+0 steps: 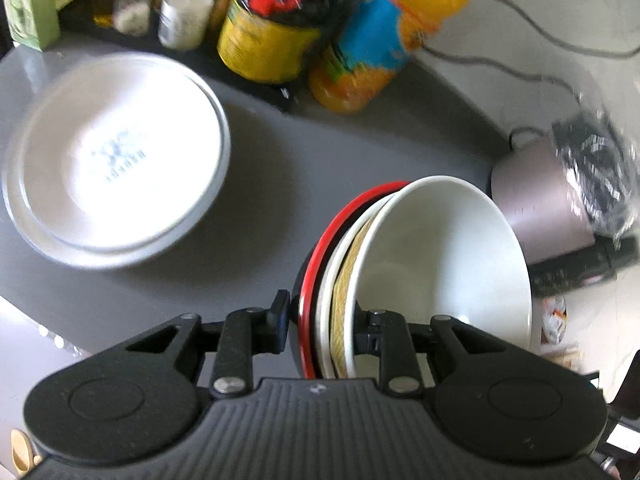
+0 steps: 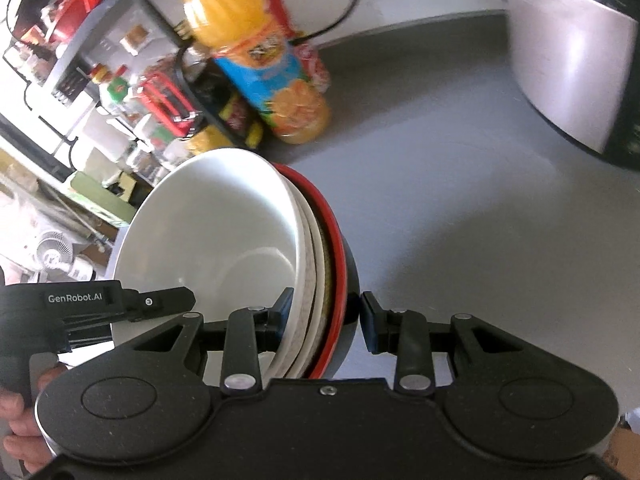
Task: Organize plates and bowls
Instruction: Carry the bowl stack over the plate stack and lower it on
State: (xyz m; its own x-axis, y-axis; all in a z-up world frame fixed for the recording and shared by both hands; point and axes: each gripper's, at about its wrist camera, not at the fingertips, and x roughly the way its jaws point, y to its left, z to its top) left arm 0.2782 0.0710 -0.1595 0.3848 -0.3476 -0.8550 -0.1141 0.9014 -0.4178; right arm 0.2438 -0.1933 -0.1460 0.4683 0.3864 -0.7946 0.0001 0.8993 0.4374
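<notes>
**Nested bowls gathered and aloft, not yet set down**

Left wrist view: the left tool [image 1: 322,322] pinches one rim of a nested stack of bowls [image 1: 400,280], a white ceramic bowl innermost, then cream ones, then a red-rimmed black bowl outermost. The stack hangs tilted on edge above the grey tabletop [image 1: 260,184]. Far left on the tabletop rests a pile of wide white plates [image 1: 116,160], apparently already gathered. An orange juice bottle [image 1: 372,44] stands at the far edge.

Right wrist view: the right tool [image 2: 325,312] straddles the opposite rim of the same stack; its left pad presses inside the white bowl, while the right pad sits just beside the black outer wall, contact uncertain. The left tool also appears at the left edge.

Judgement: sorting looks largely done, and placing this stack remains.
</notes>
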